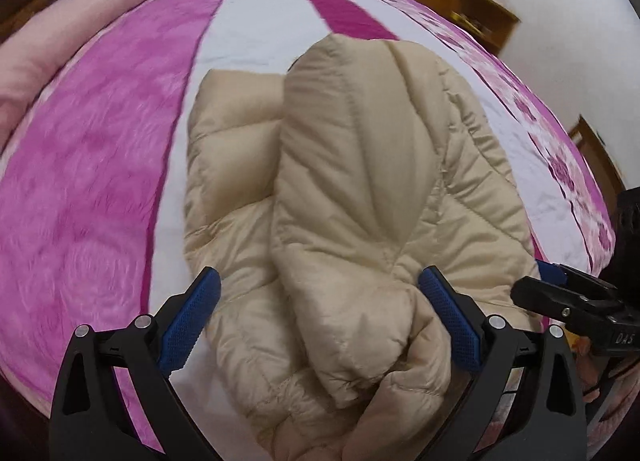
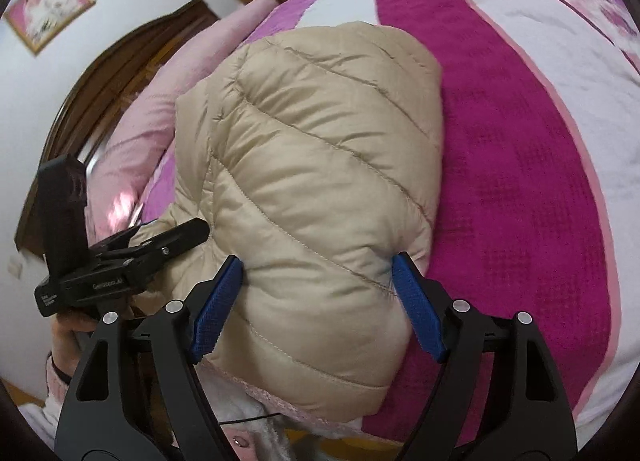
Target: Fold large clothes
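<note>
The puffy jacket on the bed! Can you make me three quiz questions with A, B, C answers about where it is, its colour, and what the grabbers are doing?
1. Where does the jacket lie?
A. on the bed
B. on a chair
C. on the floor

2. What colour is the jacket?
A. blue
B. beige
C. green

3. How do the left gripper and right gripper stand?
A. both shut tight
B. both open around the jacket
C. both far from the jacket

Answers: 1 A, pink and white bedcover lies under it. 2 B, its quilted fabric is beige. 3 B, blue fingers stand apart with fabric between.
</note>
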